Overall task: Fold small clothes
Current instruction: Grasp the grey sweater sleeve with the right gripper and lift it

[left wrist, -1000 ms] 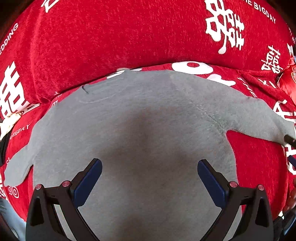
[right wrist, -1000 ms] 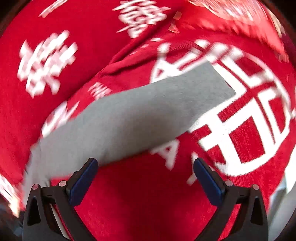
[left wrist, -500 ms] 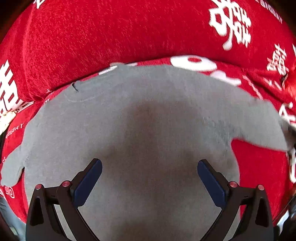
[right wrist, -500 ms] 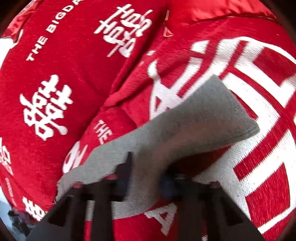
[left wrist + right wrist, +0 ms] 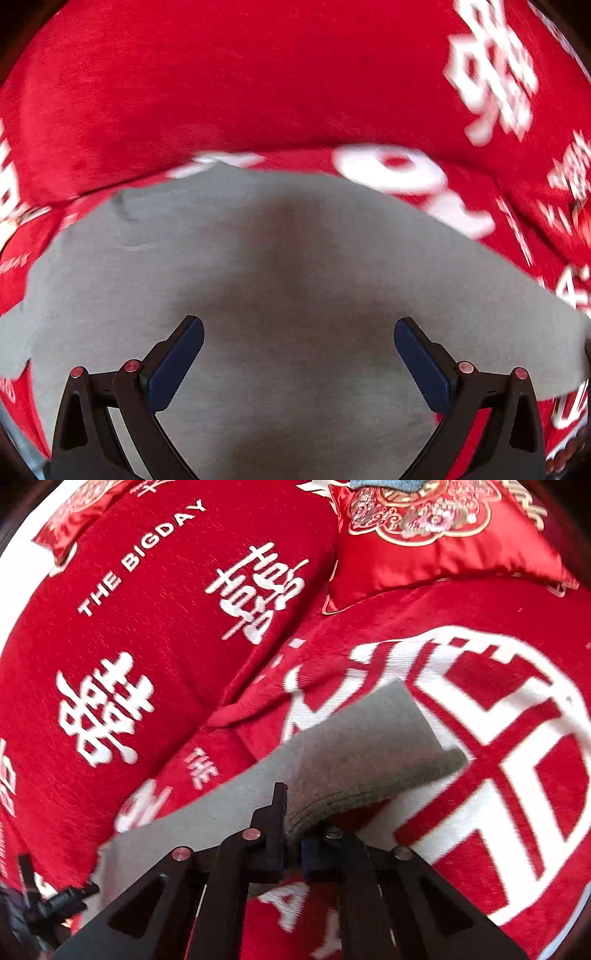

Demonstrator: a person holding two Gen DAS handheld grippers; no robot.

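The red bedspread [image 5: 258,92] with white lettering filled both views; in your left wrist view it was blurred, so the characters at the right edge were hard to read. In the right wrist view the bedspread [image 5: 147,627] read "THE BIGDAY", and an embroidered red cushion [image 5: 436,531] sat at the top, cut off by the frame.

The gray shirt [image 5: 295,295] lay flat on the bedspread, spread across most of your left view. Its lower edge and both sides ran out of frame. A neckline seam showed faintly at upper left, smeared.

Your left gripper [image 5: 299,354] hung over the shirt body with jaws spread wide, nothing between them. Whether the tips touched the cloth, I couldn't tell.

Your right gripper [image 5: 291,834] was clamped on the shirt sleeve [image 5: 369,746], jaws nearly together, cloth bunched between them. The sleeve end was lifted off the bedspread, cuff pointing up-right. The blue pads were mostly hidden by fabric.

A small black fitting [image 5: 55,901] showed at lower left, too cut off to identify.
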